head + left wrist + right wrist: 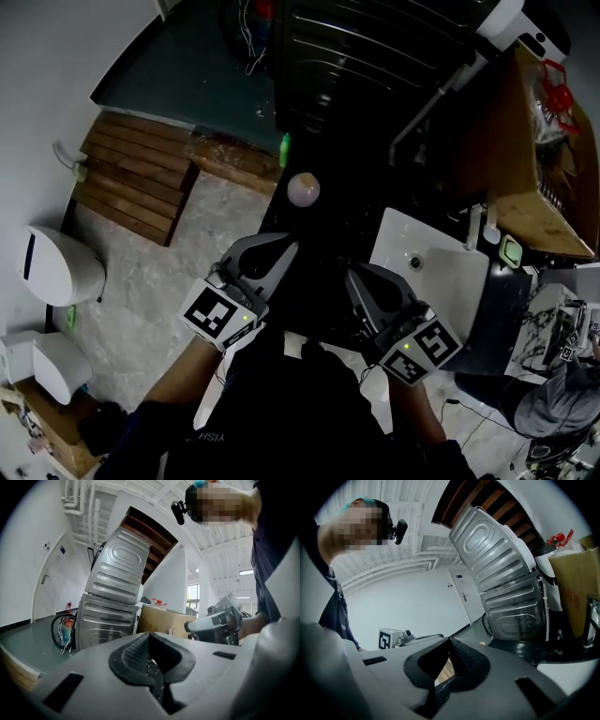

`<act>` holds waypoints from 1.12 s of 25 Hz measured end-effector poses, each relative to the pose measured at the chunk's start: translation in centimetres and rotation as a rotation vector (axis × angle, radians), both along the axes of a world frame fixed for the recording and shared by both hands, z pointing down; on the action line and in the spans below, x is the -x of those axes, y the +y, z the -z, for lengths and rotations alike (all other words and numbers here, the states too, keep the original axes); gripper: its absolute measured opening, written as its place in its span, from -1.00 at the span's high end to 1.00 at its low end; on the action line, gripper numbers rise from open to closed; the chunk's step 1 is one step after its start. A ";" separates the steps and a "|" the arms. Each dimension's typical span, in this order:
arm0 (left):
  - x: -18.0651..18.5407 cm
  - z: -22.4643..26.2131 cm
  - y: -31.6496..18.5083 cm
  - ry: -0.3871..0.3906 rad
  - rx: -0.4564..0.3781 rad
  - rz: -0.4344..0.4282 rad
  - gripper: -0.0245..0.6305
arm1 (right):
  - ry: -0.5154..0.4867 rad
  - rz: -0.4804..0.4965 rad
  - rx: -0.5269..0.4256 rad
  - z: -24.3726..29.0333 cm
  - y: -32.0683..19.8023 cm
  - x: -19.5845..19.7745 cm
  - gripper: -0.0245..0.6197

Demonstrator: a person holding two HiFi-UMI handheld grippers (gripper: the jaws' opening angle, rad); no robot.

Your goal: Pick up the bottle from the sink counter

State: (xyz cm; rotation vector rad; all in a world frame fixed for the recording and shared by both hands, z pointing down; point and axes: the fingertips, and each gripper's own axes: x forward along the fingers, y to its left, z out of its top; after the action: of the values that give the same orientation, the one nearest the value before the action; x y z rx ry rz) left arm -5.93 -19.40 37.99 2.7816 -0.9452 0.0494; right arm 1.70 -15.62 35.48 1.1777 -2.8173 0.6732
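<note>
Your left tongs point(267, 255) and right tongs point(370, 286) are both clenched on nothing, side by side over the dark table point(323, 234). The bottle point(303, 188), seen from above as a pale round top, stands on that table at 12 o'clock of the left tongs and 11 o'clock of the right, apart from both. The white sink point(441, 272) lies at its 4 o'clock. Any print on the bottle is too small to read.

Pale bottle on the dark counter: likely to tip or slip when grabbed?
The bottle looks small, so probably light. Its rounded, smooth-looking top may slip. Standing alone on the dark counter, it could tip if nudged.
</note>
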 end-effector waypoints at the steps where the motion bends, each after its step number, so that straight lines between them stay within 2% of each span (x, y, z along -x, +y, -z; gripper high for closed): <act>1: -0.1 0.0 -0.3 -0.002 -0.007 -0.006 0.90 | 0.001 -0.008 0.003 -0.1 -0.1 0.0 0.86; 9: -0.4 -1.7 -2.3 -0.079 0.002 -0.064 0.90 | 0.008 -0.056 0.021 -0.7 -1.2 -0.1 0.86; 12: -0.6 -1.9 -3.2 -0.054 -0.020 -0.073 0.90 | 0.010 -0.069 0.031 -1.0 -1.5 -0.2 0.86; 15: -0.4 -2.8 -4.0 -0.086 -0.004 -0.087 0.90 | 0.007 -0.079 0.042 -1.4 -1.7 -0.2 0.86; 21: -0.6 -3.5 -6.4 -0.090 -0.061 -0.096 0.90 | 0.014 -0.092 0.071 -2.6 -2.6 -0.2 0.86; 28: -0.5 -4.7 -8.6 -0.120 -0.077 -0.112 0.90 | 0.007 -0.101 0.099 -3.7 -3.6 -0.2 0.86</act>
State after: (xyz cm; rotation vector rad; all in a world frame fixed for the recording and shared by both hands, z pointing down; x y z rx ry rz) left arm -5.47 -27.98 42.65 2.9290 -0.8328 0.2033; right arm 1.94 -19.24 39.15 1.3088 -2.6986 0.8030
